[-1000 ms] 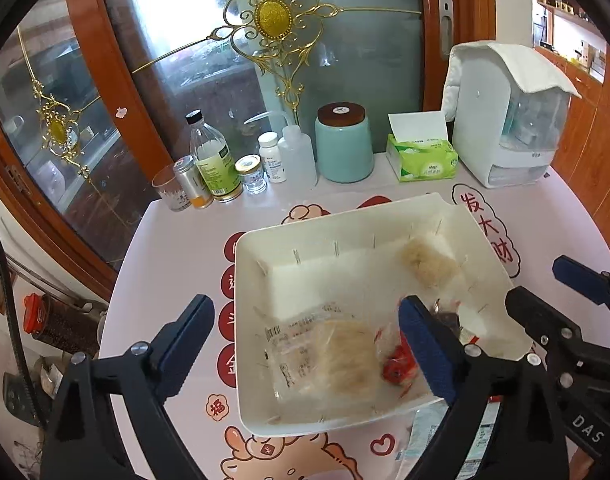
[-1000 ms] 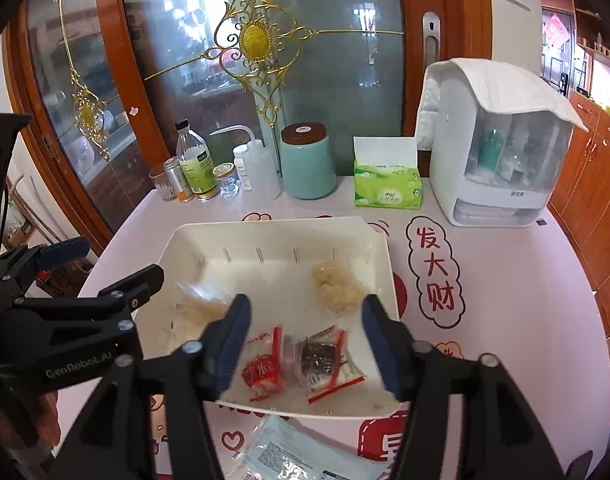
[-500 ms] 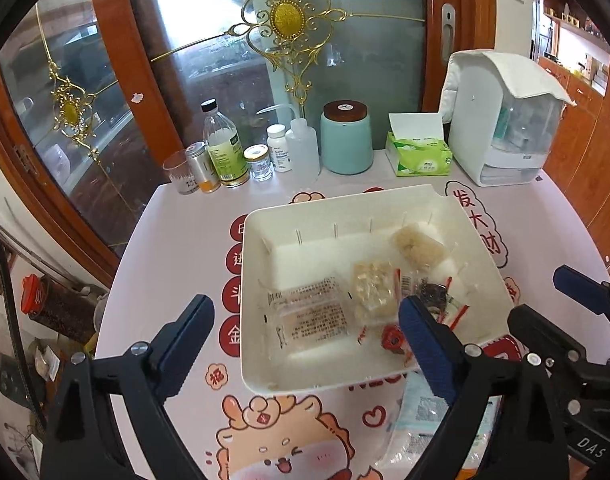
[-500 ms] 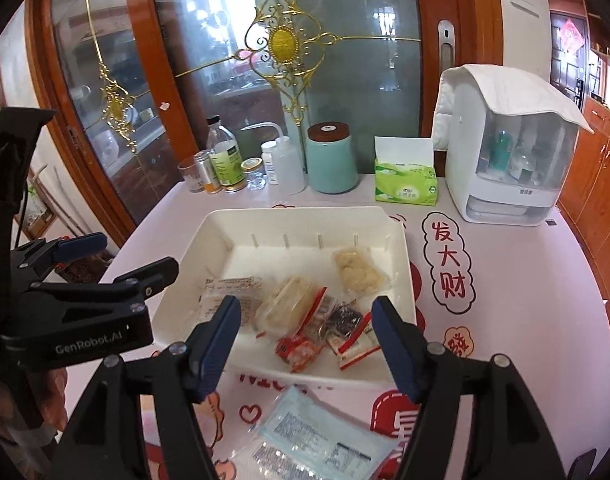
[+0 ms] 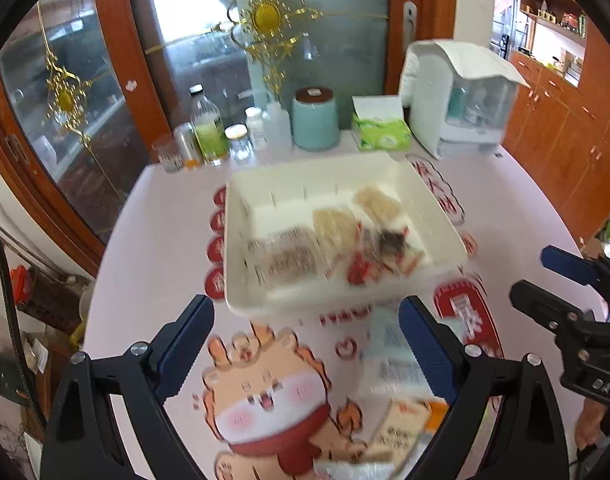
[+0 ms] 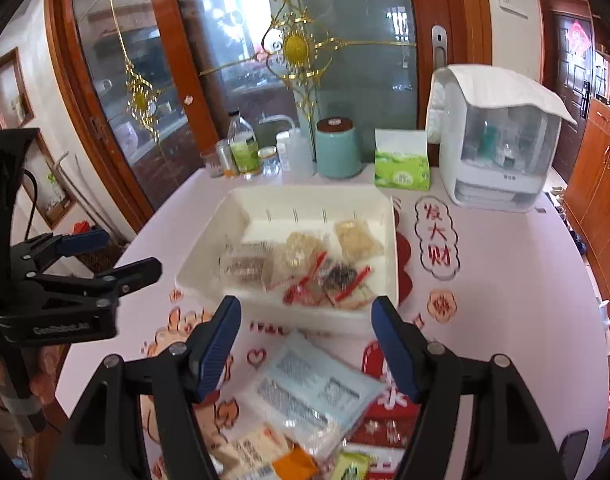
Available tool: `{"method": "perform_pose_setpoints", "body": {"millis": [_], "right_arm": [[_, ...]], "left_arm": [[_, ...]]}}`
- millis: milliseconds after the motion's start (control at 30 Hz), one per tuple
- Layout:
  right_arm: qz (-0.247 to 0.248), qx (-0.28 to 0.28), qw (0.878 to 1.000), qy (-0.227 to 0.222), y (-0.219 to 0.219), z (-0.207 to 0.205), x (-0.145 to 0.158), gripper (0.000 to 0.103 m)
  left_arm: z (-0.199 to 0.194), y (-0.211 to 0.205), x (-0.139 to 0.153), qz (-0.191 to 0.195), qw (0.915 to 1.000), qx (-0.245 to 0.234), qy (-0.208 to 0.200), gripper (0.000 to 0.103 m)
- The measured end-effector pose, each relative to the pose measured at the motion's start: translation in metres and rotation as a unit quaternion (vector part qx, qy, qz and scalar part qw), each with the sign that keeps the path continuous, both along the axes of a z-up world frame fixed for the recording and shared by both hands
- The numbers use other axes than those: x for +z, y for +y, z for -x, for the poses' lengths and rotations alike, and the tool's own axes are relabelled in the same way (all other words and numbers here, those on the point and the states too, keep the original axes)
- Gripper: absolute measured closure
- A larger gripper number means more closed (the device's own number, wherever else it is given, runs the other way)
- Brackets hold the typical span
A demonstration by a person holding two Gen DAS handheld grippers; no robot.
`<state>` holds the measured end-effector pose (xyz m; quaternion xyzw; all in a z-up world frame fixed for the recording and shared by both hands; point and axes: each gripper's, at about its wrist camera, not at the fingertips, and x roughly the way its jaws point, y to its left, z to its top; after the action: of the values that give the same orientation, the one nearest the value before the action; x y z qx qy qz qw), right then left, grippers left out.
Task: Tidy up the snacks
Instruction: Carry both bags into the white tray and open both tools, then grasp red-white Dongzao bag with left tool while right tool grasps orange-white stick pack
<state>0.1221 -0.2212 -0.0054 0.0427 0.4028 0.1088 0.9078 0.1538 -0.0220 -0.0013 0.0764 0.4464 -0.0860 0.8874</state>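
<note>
Both grippers have drawn back toward the near edge of the bench [image 6: 505, 280] since the earlier frames, so the white tray [image 6: 391, 240] now sits farther off and a loose heap of packets shows below the fingers. The right gripper [image 6: 307, 340] hangs with its fingers apart and empty above a pale blue packet [image 6: 317, 384], with a beige packet [image 6: 257, 448] and an orange one [image 6: 295, 466] nearer still. The left gripper [image 5: 305, 344] is likewise spread wide and holds nothing. Farther on, the tray already holds several snacks: a clear printed packet [image 6: 245, 266], pale cakes [image 6: 359, 238] and red-trimmed wrappers [image 6: 333, 280]. So the sorting looks partly done; the near heap is probably what remains.
</note>
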Motion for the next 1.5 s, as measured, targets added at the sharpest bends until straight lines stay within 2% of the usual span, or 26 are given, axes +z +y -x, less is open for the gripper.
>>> {"method": "perform_pose_setpoints", "body": {"millis": [300,433,567,733,1033,1233,1500], "right_arm": [[-0.008,0.017,0.997,0.072,0.007,0.053,-0.056,0.035],[-0.016,0.011,0.994,0.110,0.007,0.074,-0.086,0.035],[-0.023,0.012,0.991,0.132,0.007,0.090,-0.106,0.035],[-0.028,0.009,0.987,0.156,0.006,0.103,-0.127,0.035],[-0.041,0.005,0.982,0.183,0.004,0.115,-0.142,0.035],[-0.059,0.004,0.977,0.204,0.008,0.109,-0.153,0.035],[-0.059,0.006,0.971,0.231,0.019,0.086,-0.172,0.035]], "left_arm": [[0.065,0.009,-0.064,0.004,0.9971,-0.001,0.076,0.010],[0.088,0.013,-0.099,-0.001,0.9937,0.003,0.112,0.010],[0.108,0.014,-0.125,0.008,0.9890,0.002,0.148,0.010],[0.125,0.006,-0.153,-0.002,0.9839,-0.005,0.178,0.010],[0.134,0.010,-0.185,-0.002,0.9784,0.016,0.206,0.010],[0.133,0.021,-0.192,0.022,0.9761,0.028,0.215,0.010],[0.132,0.034,-0.203,0.053,0.9706,0.041,0.231,0.010]]}}
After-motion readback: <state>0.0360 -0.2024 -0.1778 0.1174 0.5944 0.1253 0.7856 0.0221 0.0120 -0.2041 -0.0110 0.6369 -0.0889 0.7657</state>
